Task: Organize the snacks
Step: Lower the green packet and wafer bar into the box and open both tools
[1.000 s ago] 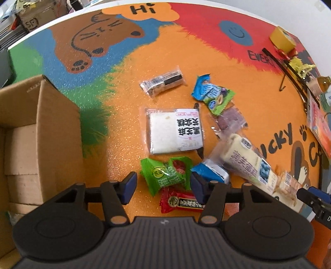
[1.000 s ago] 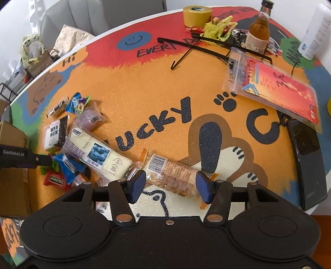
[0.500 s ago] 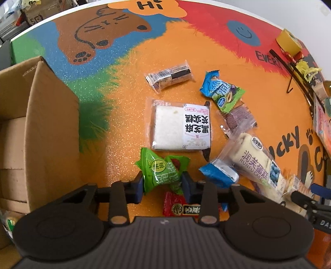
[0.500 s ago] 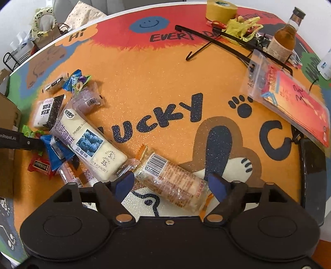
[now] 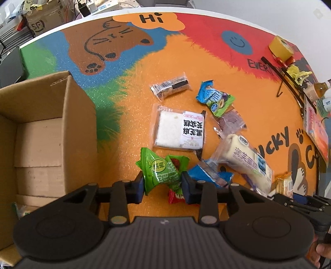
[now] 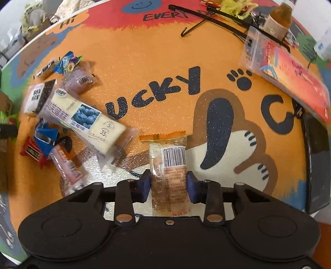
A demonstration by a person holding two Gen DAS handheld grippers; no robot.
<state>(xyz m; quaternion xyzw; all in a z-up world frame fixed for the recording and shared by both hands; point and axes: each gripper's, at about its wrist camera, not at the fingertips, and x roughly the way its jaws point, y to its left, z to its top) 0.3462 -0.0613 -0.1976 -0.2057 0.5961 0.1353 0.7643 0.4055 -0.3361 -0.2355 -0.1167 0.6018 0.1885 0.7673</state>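
My left gripper [image 5: 163, 186] is shut on a green snack packet [image 5: 160, 169], held above the mat. An open cardboard box [image 5: 41, 132] stands to its left. My right gripper [image 6: 168, 185] is shut on a clear orange-edged cracker packet [image 6: 168, 165] with a barcode. Loose snacks lie on the mat: a white rice-cake pack [image 5: 180, 129], a long blueberry cake pack [image 5: 246, 157] that also shows in the right wrist view [image 6: 86, 122], a blue-green packet [image 5: 215, 99], a small dark bar [image 5: 170, 88], a blue packet [image 5: 209, 172] and a red packet [image 6: 32, 152].
A black hanger [image 6: 206, 18], a brown bottle [image 6: 279, 22], a yellow tape roll [image 5: 281, 48], a red booklet in a plastic sleeve [image 6: 289, 74] and a black phone [image 6: 316, 161] lie along the table's right side. The box wall stands close to my left gripper.
My left gripper closed on the green packet and lifted it. My right gripper closed on the cracker packet, which turned from slanted to lengthwise between the fingers.
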